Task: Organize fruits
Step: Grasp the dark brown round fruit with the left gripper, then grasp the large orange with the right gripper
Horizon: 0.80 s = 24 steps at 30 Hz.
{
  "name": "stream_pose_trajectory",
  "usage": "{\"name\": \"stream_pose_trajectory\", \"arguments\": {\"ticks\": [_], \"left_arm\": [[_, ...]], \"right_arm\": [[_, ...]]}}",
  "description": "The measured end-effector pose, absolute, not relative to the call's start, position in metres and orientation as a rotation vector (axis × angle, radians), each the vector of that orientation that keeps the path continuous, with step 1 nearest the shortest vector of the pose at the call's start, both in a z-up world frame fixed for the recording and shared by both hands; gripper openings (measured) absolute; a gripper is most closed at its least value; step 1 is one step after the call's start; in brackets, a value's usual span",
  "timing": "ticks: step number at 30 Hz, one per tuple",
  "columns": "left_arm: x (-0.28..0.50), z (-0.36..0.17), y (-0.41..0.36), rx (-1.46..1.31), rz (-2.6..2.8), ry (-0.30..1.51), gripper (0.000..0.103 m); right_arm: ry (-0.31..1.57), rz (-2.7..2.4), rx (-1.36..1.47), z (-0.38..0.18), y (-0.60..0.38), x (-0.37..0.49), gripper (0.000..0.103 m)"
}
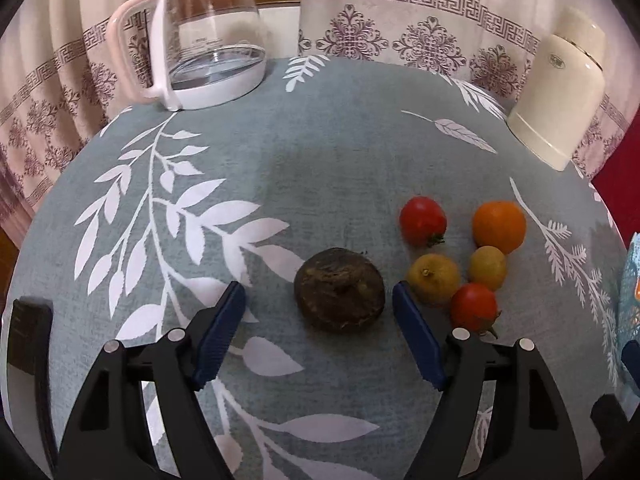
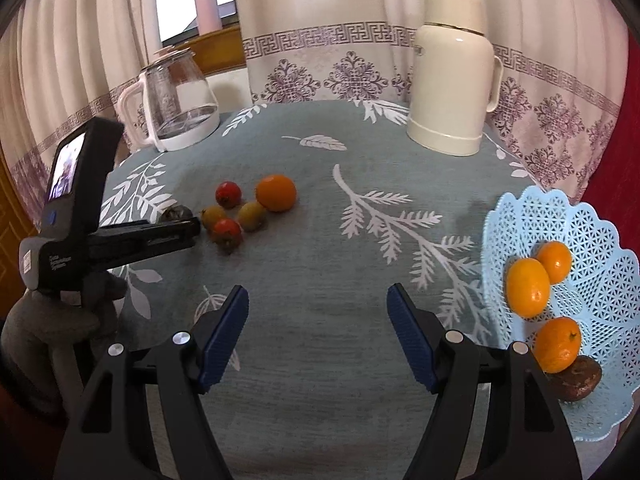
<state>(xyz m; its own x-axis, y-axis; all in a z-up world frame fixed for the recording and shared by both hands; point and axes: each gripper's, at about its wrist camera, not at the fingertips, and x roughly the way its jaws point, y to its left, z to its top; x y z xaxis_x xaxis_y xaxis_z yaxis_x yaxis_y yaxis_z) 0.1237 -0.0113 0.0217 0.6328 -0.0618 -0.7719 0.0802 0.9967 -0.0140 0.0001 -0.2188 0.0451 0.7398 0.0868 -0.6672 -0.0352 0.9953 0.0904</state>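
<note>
The left gripper (image 1: 319, 312) has its ribbed blue fingers (image 1: 219, 334) spread wide around a rough, dark brown fruit (image 1: 339, 289), not touching it. The right gripper (image 2: 318, 326) gapes empty over the woven bench cloth (image 2: 320, 240). 3 glossy oranges (image 2: 528, 286) sit in the lacy blue plastic basket (image 2: 600, 260) at the bench's right edge.

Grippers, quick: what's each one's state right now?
Left gripper: open, dark brown fruit between the fingers, untouched.
Right gripper: open, empty.
</note>
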Motion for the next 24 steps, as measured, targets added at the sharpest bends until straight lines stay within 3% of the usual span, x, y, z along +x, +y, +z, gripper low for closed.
{"name": "stream_pose_trajectory", "arguments": {"ticks": [7,24], "left_arm": [[0.118,0.025,-0.004,-0.036,-0.113,0.852,0.045],[0.102,0.043,0.022,-0.174,-0.1,0.769,0.045]], "right_arm": [[0.773,0.09,0.095,0.041,-0.213,0.007,0.072],[0.831,0.171,0.061,0.031,-0.187,0.045,0.072]]}}
